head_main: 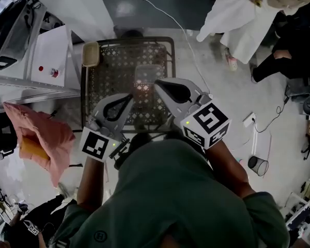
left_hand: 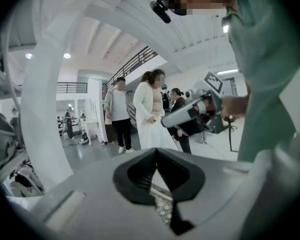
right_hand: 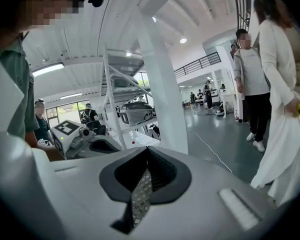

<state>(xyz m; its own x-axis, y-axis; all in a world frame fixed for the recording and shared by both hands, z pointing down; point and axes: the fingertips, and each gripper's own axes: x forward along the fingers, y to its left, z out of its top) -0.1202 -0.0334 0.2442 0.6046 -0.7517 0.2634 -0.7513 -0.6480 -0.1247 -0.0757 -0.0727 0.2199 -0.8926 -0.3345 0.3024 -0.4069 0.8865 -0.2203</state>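
1. Far left of the L jaws: pink cloth (head_main: 39, 136) hangs crumpled, well apart from both grippers.
2. Up-left of the L jaws: white cabinet (head_main: 51, 56) w/ a red knob (head_main: 54, 73) on top.
3. Tan pad (head_main: 90, 54) sits on the basket's far-left corner, ahead and left of the L jaws.
4. Left gripper (head_main: 129, 96): jaws closed, tips meeting, nothing held. In the left gripper view (left_hand: 156, 150) the tips touch, and only the hollow behind them stays clear. Its marker cube (head_main: 98, 144) is toward the person.
5. Black lattice basket (head_main: 139, 40) is on the floor directly below and ahead of both pairs of jaws. Its mesh shows through the hollow under the L tips (left_hand: 162, 211) and under the R tips (right_hand: 139, 194). Neither gripper touches it, as far as the views tell. A reddish patch (head_main: 143, 87) lies inside it, between the two tips in the head view.
6. Right gripper (head_main: 156, 84): jaws also shut, tips together, empty. The right gripper view (right_hand: 147, 149) shows the same. It is just beside the L gripper, a bit further fwd.
7. White cable (head_main: 160, 9) runs over the floor beyond the R jaws.
8. Far right, ahead of the R jaws: person in a white coat (head_main: 237, 19), well apart.
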